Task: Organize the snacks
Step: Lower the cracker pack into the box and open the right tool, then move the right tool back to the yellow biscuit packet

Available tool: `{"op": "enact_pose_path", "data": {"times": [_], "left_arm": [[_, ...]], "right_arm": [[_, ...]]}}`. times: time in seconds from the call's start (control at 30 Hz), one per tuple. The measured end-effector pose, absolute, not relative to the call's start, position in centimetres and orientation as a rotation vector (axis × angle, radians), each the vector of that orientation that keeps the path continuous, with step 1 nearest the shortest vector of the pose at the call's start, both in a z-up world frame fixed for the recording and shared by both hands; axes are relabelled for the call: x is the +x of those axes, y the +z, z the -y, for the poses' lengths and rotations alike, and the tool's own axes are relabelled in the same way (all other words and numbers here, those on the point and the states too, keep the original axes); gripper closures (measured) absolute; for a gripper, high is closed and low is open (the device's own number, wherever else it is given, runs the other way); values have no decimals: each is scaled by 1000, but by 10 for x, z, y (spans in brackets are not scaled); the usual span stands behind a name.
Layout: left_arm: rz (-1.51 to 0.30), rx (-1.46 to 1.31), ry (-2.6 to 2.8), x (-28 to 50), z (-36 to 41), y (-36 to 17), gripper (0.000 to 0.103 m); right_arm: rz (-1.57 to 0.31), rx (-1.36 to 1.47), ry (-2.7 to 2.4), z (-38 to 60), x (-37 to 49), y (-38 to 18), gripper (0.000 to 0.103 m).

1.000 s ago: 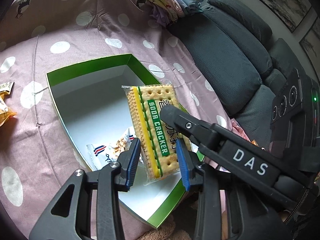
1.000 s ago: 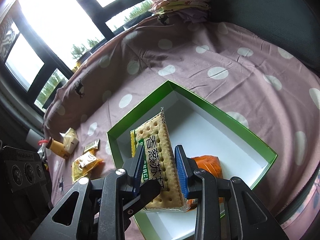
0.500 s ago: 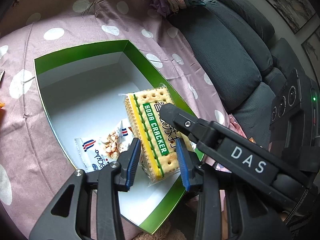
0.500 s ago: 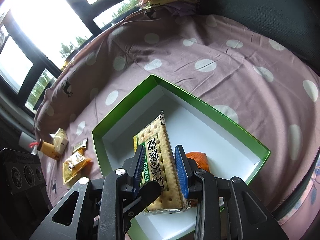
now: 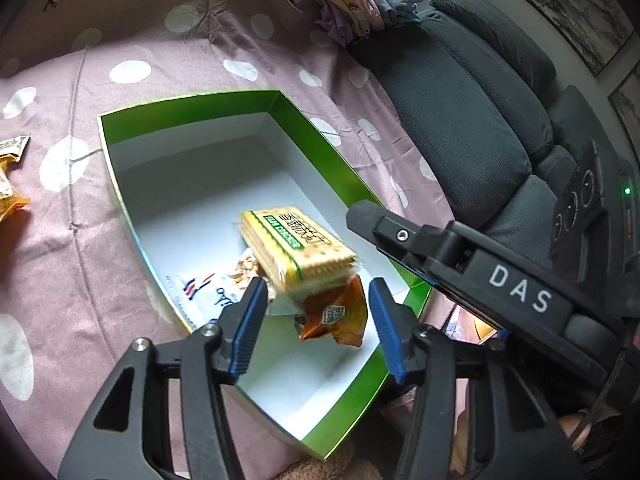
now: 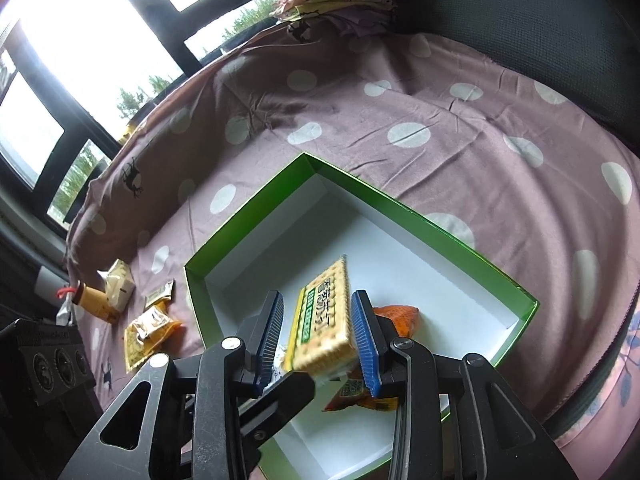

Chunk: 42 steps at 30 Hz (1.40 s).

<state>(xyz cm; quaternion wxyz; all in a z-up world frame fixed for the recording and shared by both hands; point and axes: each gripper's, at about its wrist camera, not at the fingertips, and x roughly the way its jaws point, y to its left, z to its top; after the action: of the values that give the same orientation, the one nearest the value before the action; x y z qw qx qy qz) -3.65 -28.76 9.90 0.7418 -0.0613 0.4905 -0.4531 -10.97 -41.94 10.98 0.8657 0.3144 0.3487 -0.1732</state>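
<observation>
A pink polka-dot cloth point(image 5: 168, 60) covers the surface, with a dark grey sofa point(image 5: 460, 92) along its far edge. On the cloth sits a green box point(image 5: 188, 106) with a white floor, open at the top, and most of that floor is bare.

The soda cracker pack point(image 5: 298, 246) is inside the box near its front edge, blurred and tilted. It appears to be dropping onto an orange snack packet point(image 5: 334, 316) and a white snack bag point(image 5: 200, 286) that lie there. Other snack packets point(image 6: 150, 330) wait on the cloth beyond the box's left wall.

The pack looks light and stiff, but the crackers inside would likely crack under a hard squeeze, and the clear film is probably slippery. The long flat faces look the safest place to grip, with gentle pressure.

The left gripper point(image 5: 316, 322) points steeply down over the front of the box. Its jaws are opening and stand well apart, and the pack lies beyond the tips, so they have let go. The right gripper point(image 6: 318, 336) tilts down at a similar angle from the other side. Its jaws are opening too. The pack is between its pads point(image 6: 362, 334) in that view, but it is not pressed on the left side, so it seems released.
</observation>
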Motion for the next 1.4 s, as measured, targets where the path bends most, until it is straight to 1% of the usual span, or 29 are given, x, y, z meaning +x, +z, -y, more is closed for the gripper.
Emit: {"op": "enact_pose_path", "data": {"times": [0.03,0.1,0.13,0.2,0.23,0.33,0.4,0.43,0.47,0.6,0.67,0.77,0.83,0.87,0.9,1.03,1.17,1.27,1.4], "left_arm": [[-1062,-140,-985,-35,281,102,45],[-1038,-159,-960,-32,266,107,35],[-1026,-173,-941,-30,257,109,32],[-1002,-198,-902,-27,236,113,24],[-992,-205,-883,-26,225,114,23],[-957,-223,-808,-22,189,119,21],[-920,-237,-739,-22,162,122,17],[-897,-244,-696,-22,149,123,17],[-871,-246,-646,-23,135,124,16],[-803,-208,-476,-24,86,124,16],[-795,-182,-420,-22,62,118,15],[-785,-187,-335,-18,29,107,14],[-767,-226,-240,-14,5,96,11],[-761,-236,-197,-12,-3,91,6],[-762,-242,-161,-9,-13,84,4],[-859,-310,-91,9,-43,60,4],[-889,-408,-80,16,-61,54,4],[-905,-440,-54,17,-70,50,4],[-937,-446,-53,21,-72,46,4]], "right_arm": [[-728,660,-371,420,-110,110,61],[-719,662,-382,419,-111,111,57],[-714,661,-384,418,-111,113,55],[-702,656,-383,415,-111,116,48],[-694,651,-379,413,-111,118,45],[-680,638,-366,406,-109,123,43],[-673,625,-365,401,-106,126,36],[-668,619,-363,398,-105,127,30],[-667,612,-358,394,-103,128,28],[-675,574,-352,380,-97,132,27],[-682,541,-358,371,-93,134,25],[-686,509,-336,358,-85,136,24],[-691,498,-312,348,-79,136,23],[-697,491,-303,343,-75,136,22],[-707,478,-293,337,-70,135,22],[-753,432,-195,307,-51,129,22],[-787,467,-58,277,-29,120,22],[-838,473,40,253,0,109,19],[-942,348,47,221,54,90,19]]}}
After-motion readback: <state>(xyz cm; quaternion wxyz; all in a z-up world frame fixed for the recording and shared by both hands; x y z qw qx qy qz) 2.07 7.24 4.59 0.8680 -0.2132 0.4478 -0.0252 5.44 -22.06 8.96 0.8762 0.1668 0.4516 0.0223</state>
